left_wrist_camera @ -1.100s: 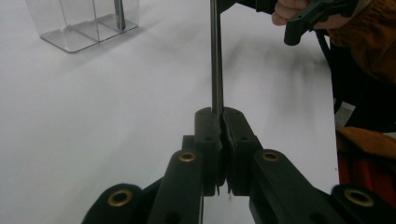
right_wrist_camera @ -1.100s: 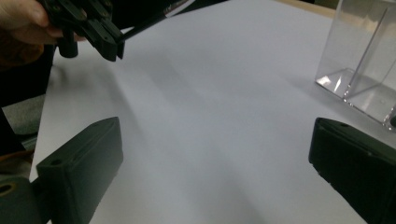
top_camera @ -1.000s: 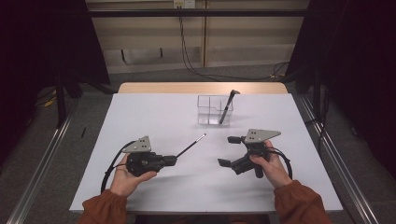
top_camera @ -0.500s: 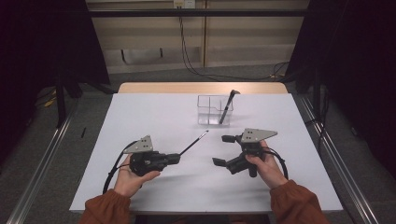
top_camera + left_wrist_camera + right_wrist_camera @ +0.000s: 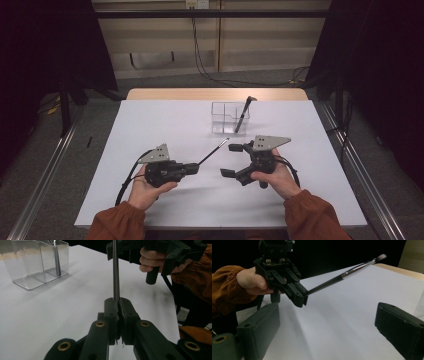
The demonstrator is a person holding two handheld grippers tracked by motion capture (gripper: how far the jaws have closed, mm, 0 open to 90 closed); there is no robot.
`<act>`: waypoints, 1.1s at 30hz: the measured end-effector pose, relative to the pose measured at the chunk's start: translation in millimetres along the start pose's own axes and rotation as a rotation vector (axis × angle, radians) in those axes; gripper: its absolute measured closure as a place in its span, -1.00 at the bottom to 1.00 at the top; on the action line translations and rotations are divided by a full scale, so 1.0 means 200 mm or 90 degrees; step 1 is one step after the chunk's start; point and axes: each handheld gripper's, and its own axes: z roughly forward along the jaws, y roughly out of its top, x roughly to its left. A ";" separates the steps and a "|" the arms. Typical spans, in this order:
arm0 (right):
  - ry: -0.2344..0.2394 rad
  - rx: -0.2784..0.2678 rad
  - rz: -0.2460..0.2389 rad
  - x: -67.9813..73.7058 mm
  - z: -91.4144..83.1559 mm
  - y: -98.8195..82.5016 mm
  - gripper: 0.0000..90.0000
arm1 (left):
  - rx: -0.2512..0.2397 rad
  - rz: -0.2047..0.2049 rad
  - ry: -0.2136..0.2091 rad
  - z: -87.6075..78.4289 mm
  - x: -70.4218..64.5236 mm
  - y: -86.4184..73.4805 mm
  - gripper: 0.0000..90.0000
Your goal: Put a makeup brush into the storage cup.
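In the left gripper view, the thin dark brush with a metal ferrule (image 5: 115, 270) runs out of the top edge, so its tip is cut off, and its lower end is hidden between the closed left tongs (image 5: 118, 308). The clear plastic compartment box (image 5: 32, 265) is cropped at the top and left edges. In the right gripper view, the brush's pale tip (image 5: 381, 257) is blurred. The second dark brush standing in the box (image 5: 243, 115) is too small in the high view to tell its bristles.

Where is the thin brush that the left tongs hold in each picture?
High view: the brush slants up-right at centre, from the left tongs.
Left gripper view: it stands straight up at centre.
Right gripper view: it slants to the upper right.
Shared landmark: the white table.
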 end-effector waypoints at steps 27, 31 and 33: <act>0.019 -0.042 0.040 -0.02 0.01 0.01 0.36 | 0.022 0.026 -0.017 0.07 -0.04 -0.02 0.90; 0.026 -0.046 0.051 -0.02 0.02 0.00 0.51 | 0.032 0.028 -0.020 0.07 -0.04 -0.03 0.90; 0.033 -0.045 0.056 -0.02 0.02 0.00 0.55 | 0.038 0.030 -0.019 0.08 -0.04 -0.04 0.90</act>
